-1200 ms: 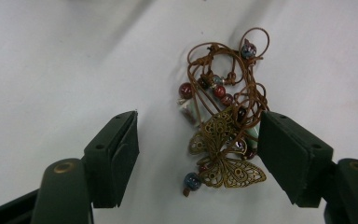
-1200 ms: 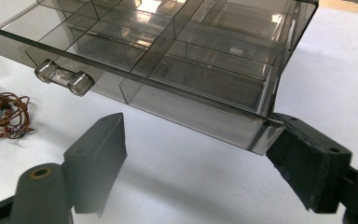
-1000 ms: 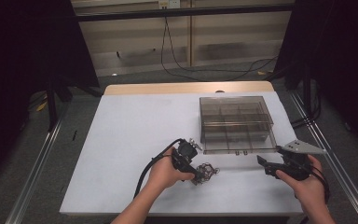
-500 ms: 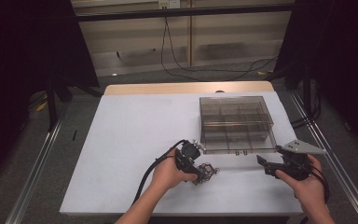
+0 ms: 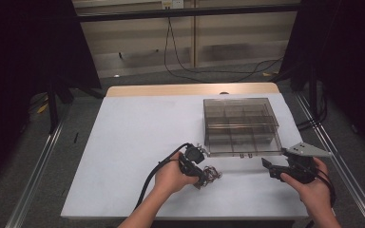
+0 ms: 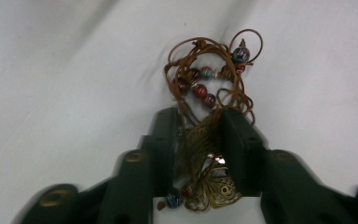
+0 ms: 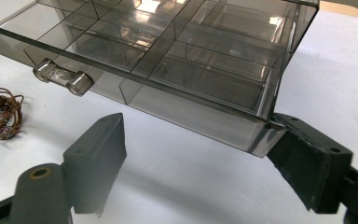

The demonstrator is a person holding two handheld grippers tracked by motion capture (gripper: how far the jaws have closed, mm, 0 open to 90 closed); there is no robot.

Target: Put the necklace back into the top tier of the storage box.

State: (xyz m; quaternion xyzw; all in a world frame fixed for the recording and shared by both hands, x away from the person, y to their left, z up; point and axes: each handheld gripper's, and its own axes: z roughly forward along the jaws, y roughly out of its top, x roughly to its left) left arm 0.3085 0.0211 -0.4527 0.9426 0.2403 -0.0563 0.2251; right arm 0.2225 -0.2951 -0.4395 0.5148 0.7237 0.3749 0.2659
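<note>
Pinching the bead necklace now with the left gripper, jaws having just been closing, with the brown cord and the gold leaf charm squeezed between the two black pads. Lying on the white table, in front of the person and a little to the left of the clear box, near its front corner. Spilling out past the jaw tips, a loose tangle of cord and red and blue beads, resting on the table. Seen from above, left gripper low over that little heap, hand wrapped around it.

Means the grab looks done, probably, so lifting could come next. Could snag or dangle, being floppy, so a slow lift seems wise.

Waiting nearby, the right gripper, jaws spread wide and holding nothing, with one jaw just beside the front corner of the clear box. Showing many small empty sections inside the box, and a small clear handle on the front. Looks like a good home for the necklace.
</note>
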